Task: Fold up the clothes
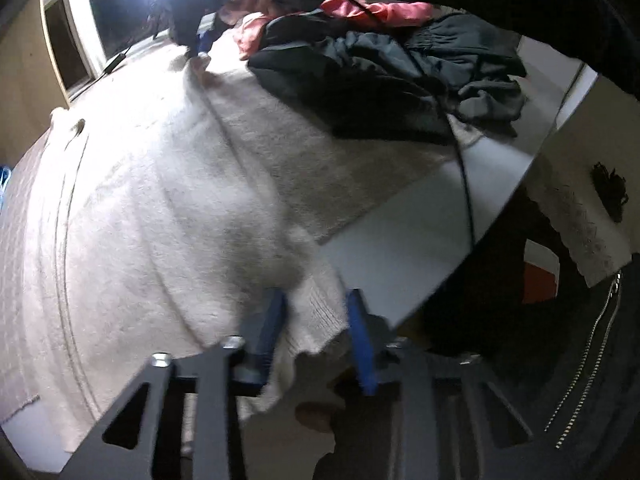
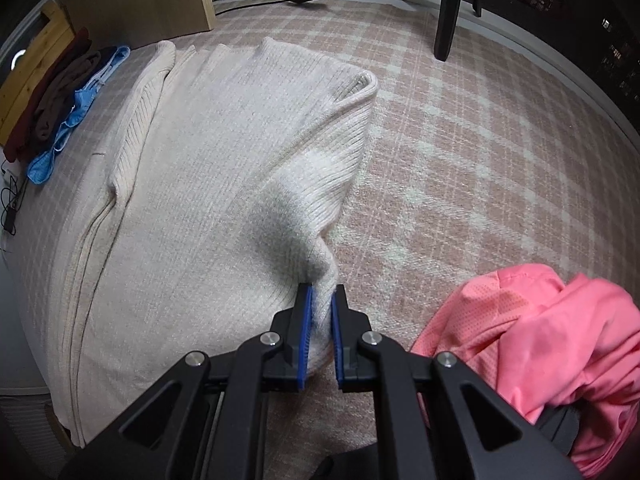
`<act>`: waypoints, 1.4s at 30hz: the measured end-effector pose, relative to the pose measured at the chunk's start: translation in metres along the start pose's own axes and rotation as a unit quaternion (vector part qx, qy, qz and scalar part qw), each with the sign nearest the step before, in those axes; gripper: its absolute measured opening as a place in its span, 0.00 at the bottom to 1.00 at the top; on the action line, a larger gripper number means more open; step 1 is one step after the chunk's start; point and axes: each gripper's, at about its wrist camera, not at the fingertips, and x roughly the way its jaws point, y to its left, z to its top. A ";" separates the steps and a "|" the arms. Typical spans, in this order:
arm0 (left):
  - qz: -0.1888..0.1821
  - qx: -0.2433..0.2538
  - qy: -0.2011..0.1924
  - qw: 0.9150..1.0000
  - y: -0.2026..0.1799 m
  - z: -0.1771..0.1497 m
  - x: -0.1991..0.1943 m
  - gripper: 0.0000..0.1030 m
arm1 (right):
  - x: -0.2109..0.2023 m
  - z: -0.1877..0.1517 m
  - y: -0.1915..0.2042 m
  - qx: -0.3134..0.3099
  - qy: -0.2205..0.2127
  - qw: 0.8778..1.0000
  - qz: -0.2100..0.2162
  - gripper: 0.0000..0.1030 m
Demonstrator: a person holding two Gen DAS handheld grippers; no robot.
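A cream ribbed sweater [image 1: 160, 200] lies spread over the surface, partly folded with a rolled edge [image 2: 360, 92] at its far side. My right gripper [image 2: 322, 292] is shut on a raised pinch of the sweater [image 2: 220, 160] at its near right edge, and the cloth rises in a peak into the blue pads. My left gripper [image 1: 316, 300] points down at the sweater's ribbed hem corner. That corner hangs loosely between its blue pads [image 1: 276, 320], and the jaws stand apart. The left wrist view is blurred.
Dark garments [image 1: 400, 68] and a red-pink one [image 1: 376, 10] are piled at the far end of the white table [image 1: 400, 240], with a black cable [image 1: 464, 184] across it. A pink shirt [image 2: 520, 340] lies close right of my right gripper. Folded clothes [image 2: 60, 100] are stacked far left on the plaid cover [image 2: 460, 140]. A black furniture leg [image 2: 448, 20] stands behind.
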 end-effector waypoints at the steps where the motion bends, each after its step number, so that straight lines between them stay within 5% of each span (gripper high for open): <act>1: -0.017 -0.021 0.003 1.000 0.009 0.001 -0.002 0.12 | 0.000 -0.001 -0.002 0.004 0.000 1.000 0.004 0.09; 5: -0.085 -0.106 -0.011 0.991 0.041 -0.004 -0.019 0.11 | 0.000 -0.001 -0.012 0.026 0.000 0.999 0.025 0.09; 10: -0.149 -0.202 -0.065 0.966 0.077 -0.021 -0.054 0.11 | -0.016 0.010 -0.008 0.039 -0.017 0.998 0.041 0.09; 19: -0.150 -0.303 -0.125 0.933 0.121 -0.071 -0.085 0.11 | -0.038 0.054 0.084 -0.025 -0.032 0.999 0.035 0.08; 27: -0.147 -0.374 -0.132 0.906 0.149 -0.102 -0.072 0.11 | 0.015 0.082 0.170 -0.128 0.009 0.992 0.004 0.08; 34: -0.147 -0.375 -0.117 0.908 0.150 -0.107 -0.067 0.11 | 0.038 0.083 0.201 -0.171 0.027 0.985 -0.022 0.08; 39: -0.146 -0.371 -0.109 0.911 0.151 -0.102 -0.063 0.11 | 0.000 0.090 0.189 -0.157 0.021 0.983 0.093 0.26; 42: -0.140 -0.358 -0.099 0.918 0.149 -0.096 -0.061 0.11 | -0.052 0.096 0.143 -0.108 -0.056 0.984 0.129 0.35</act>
